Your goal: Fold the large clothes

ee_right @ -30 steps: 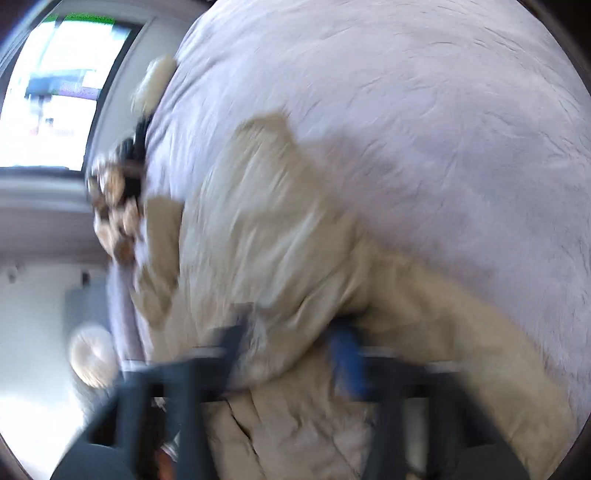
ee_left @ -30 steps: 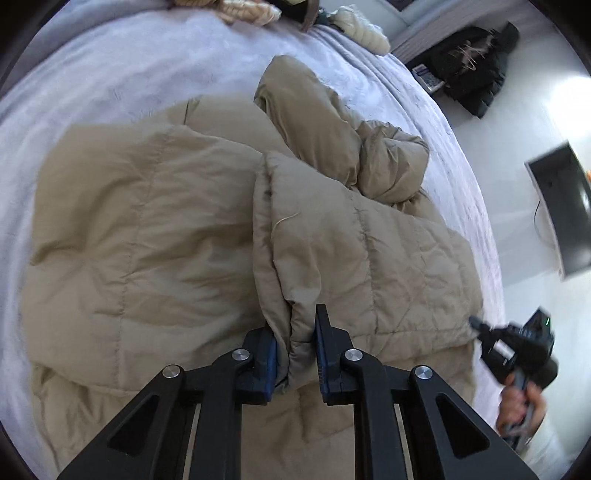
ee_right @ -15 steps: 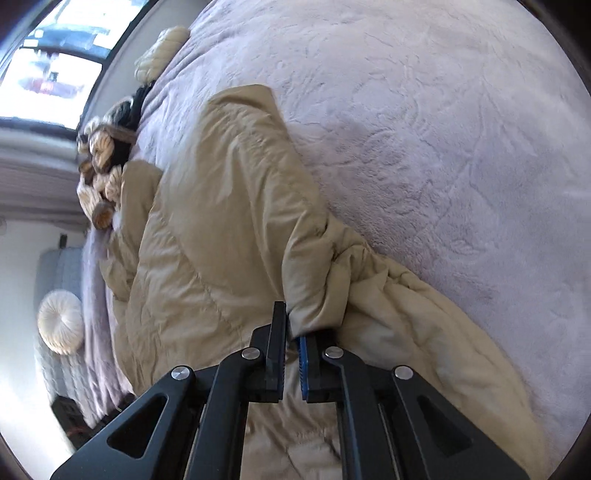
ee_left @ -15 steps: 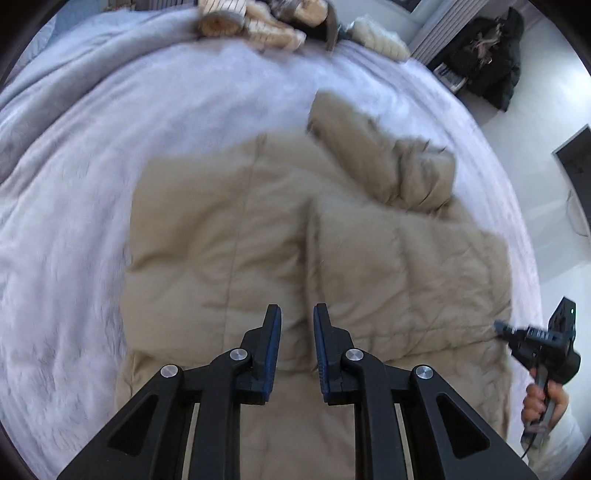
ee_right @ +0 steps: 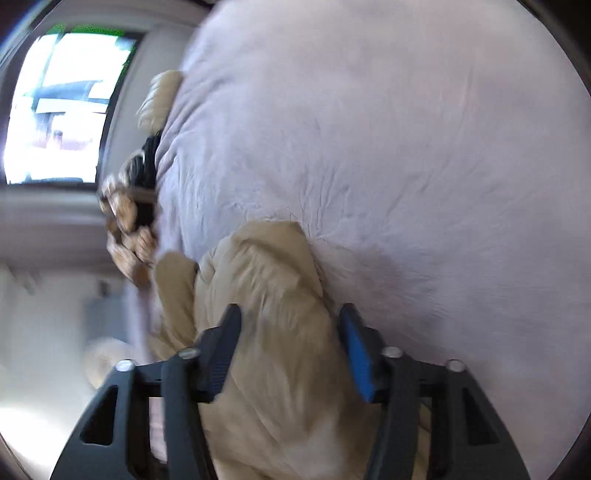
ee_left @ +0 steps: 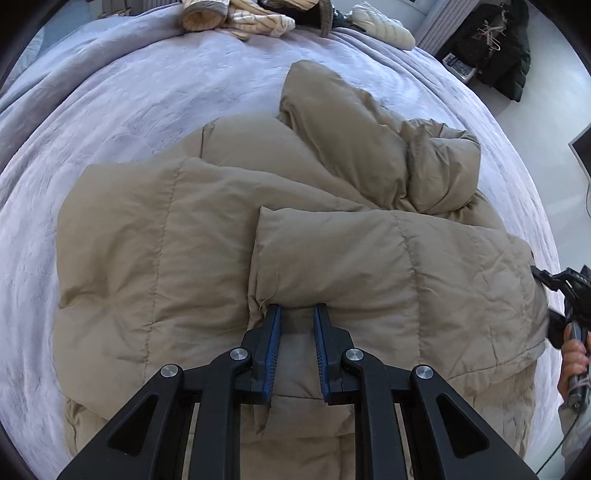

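A tan puffer jacket [ee_left: 184, 240] lies spread on the lilac bed cover [ee_left: 147, 92], one panel folded over its middle and a sleeve bunched at the far right. My left gripper [ee_left: 295, 314] points down at the near edge of that folded panel. Its jaws stand a narrow gap apart, tips touching the fold, with no fabric pinched between them. My right gripper [ee_right: 290, 317] is opening, its jaws wide over the jacket's [ee_right: 273, 266] edge, and the pads do not press on it. A hand holds the right gripper [ee_left: 537, 273] at the jacket's right side.
A heap of striped and cream clothes [ee_left: 240, 16] and a cream cushion [ee_left: 384, 27] lie at the head of the bed. A dark coat [ee_left: 495, 40] sits beyond the bed's right side. A bright window [ee_right: 62, 107] shows in the right wrist view.
My left gripper let go of the jacket fold it pinched, drew back, then came close to the folded panel's edge. My right gripper, shut on the jacket's edge half a second ago, has spread its jaws.
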A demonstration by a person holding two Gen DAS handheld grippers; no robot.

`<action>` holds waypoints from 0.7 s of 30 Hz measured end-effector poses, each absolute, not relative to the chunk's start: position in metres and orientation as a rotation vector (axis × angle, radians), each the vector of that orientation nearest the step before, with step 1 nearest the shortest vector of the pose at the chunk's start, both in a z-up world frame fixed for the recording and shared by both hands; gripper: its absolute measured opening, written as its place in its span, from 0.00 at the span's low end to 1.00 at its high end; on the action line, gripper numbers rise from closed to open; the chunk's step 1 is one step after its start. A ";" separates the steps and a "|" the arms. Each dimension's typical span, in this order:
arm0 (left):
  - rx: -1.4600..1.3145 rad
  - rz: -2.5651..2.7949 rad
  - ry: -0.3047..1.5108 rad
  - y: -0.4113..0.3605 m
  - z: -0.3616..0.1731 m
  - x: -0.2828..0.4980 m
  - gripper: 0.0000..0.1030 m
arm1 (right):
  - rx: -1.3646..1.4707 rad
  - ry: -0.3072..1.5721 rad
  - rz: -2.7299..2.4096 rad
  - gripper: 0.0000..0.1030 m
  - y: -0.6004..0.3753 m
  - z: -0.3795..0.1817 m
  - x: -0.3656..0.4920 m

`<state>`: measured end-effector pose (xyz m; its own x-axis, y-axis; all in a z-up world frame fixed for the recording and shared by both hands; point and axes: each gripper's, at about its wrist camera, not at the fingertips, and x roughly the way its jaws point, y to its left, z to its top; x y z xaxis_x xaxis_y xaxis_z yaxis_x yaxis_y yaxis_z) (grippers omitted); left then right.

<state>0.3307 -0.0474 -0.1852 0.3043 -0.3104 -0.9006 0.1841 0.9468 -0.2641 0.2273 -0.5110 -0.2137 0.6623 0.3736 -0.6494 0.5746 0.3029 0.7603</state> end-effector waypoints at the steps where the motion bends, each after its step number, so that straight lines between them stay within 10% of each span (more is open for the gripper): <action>1: -0.110 -0.325 1.219 -0.048 -0.186 0.330 0.19 | 1.325 0.892 -0.128 0.19 -0.511 -0.217 0.235; 21: -0.070 -0.324 1.219 -0.062 -0.199 0.330 0.19 | 0.496 1.094 -0.185 0.19 -0.424 -0.161 0.200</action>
